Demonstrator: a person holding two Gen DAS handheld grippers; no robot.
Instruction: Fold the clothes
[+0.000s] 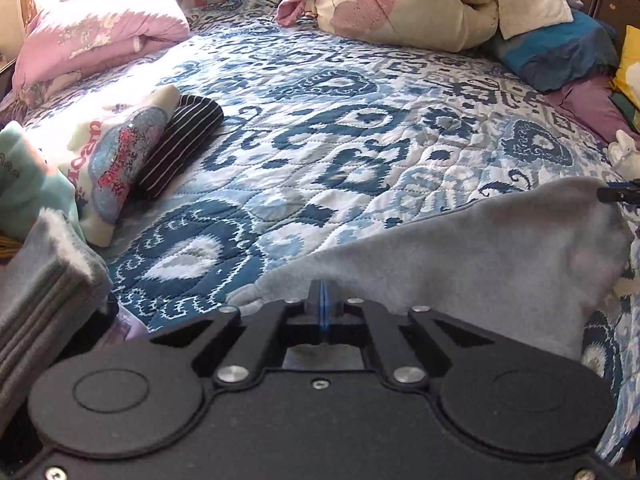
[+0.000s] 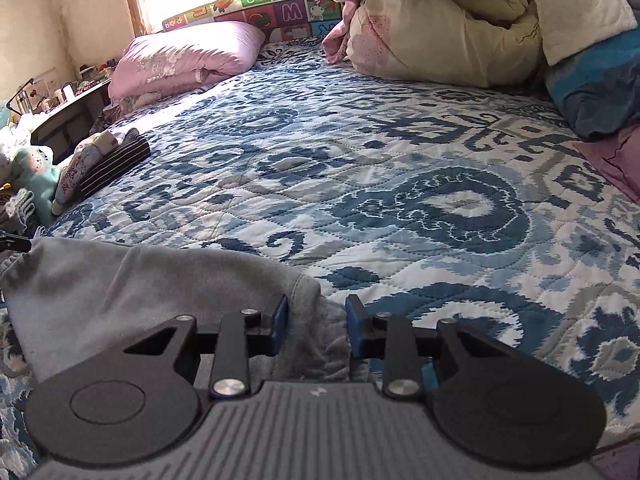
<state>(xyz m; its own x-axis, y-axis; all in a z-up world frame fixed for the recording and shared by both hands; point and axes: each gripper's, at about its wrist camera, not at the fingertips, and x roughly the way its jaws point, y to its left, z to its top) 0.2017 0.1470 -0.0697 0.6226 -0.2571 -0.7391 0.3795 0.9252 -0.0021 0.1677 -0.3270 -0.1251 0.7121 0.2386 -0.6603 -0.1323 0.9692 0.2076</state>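
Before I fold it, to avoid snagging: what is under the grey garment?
The grey garment lies on the blue patterned quilt, which shows all around it. Anything beneath the cloth itself is covered.

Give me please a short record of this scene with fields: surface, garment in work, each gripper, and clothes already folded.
surface: bed with blue patterned quilt
garment: grey garment, lying flat at the near edge
left gripper: shut on the grey garment's edge
right gripper: open, fingers on either side of a bunched edge
folded clothes: striped garment and printed white garment, side by side on the left
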